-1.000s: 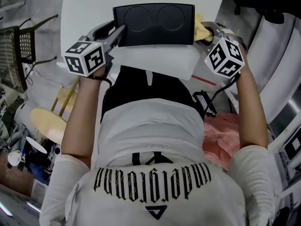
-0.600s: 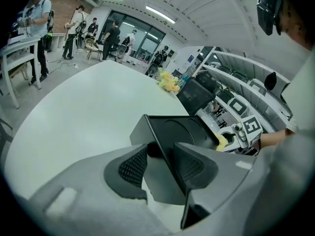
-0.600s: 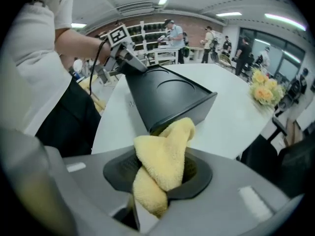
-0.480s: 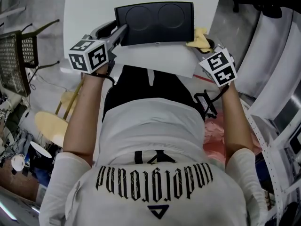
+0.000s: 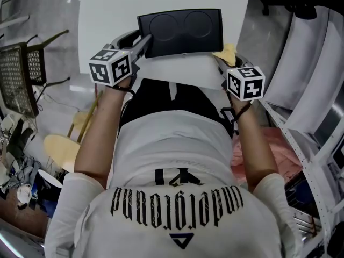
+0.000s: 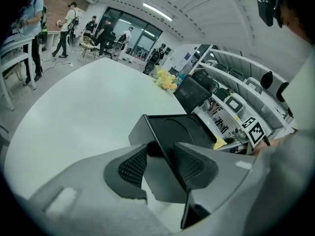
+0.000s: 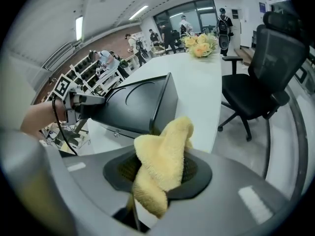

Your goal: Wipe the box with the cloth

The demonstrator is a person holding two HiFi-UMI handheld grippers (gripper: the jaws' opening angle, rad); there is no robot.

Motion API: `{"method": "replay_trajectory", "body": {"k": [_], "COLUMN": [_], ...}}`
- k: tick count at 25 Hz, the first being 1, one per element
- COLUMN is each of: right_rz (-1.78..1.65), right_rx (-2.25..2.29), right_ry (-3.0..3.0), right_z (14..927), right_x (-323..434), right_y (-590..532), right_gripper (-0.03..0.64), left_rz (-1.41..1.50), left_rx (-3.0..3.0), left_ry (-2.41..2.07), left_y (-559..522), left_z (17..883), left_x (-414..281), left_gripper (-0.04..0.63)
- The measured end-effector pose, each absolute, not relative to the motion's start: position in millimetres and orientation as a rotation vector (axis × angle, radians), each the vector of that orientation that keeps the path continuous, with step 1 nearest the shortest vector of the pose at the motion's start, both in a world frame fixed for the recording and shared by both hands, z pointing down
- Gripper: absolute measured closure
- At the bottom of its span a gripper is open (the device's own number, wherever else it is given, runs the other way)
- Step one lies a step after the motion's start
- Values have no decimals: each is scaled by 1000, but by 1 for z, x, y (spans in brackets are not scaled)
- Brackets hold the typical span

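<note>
A black box (image 5: 180, 32) with two round hollows in its top lies on the white table (image 5: 107, 15), close to the near edge. My left gripper (image 5: 141, 43) is shut on the box's left wall; both pads clamp that edge (image 6: 162, 166) in the left gripper view. My right gripper (image 5: 221, 63) is shut on a yellow cloth (image 5: 226, 54), which bunches up between the jaws (image 7: 160, 171). The cloth (image 7: 165, 151) sits at the box's near right corner (image 7: 147, 104), touching or nearly touching its side wall.
A black office chair (image 7: 261, 77) stands off the table's right side. Yellow flowers (image 7: 199, 43) sit at the table's far end. White shelving (image 5: 306, 138) runs along the right, a pink cloth (image 5: 271, 149) below it. A wooden stool (image 5: 59, 144) is at the left.
My right gripper has drawn back toward the person, taking the cloth from the box's right side to its near right corner. The left gripper keeps its hold on the box.
</note>
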State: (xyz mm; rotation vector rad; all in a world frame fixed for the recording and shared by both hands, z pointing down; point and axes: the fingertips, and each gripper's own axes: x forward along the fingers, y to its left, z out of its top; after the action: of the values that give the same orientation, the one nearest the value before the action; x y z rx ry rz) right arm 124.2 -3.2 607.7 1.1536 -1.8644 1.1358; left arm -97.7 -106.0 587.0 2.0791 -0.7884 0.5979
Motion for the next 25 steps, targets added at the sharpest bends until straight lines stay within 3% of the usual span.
{"method": "replay_trajectory", "body": {"k": [13,25], "right_rz": [1109,786], "right_rx": [1223,1228], "right_ry": [-1976,-2245], "right_z": [543,423], "right_x": [106,139], "right_y": [0,-31], "right_gripper": [488,486], "left_rz": [644,454], "left_rx": [2140,2353], "left_ry": [-822,-994], "left_y": [-103,-98], "left_z": [561,409], "left_x": [-102,-94], "left_gripper": [404,430]}}
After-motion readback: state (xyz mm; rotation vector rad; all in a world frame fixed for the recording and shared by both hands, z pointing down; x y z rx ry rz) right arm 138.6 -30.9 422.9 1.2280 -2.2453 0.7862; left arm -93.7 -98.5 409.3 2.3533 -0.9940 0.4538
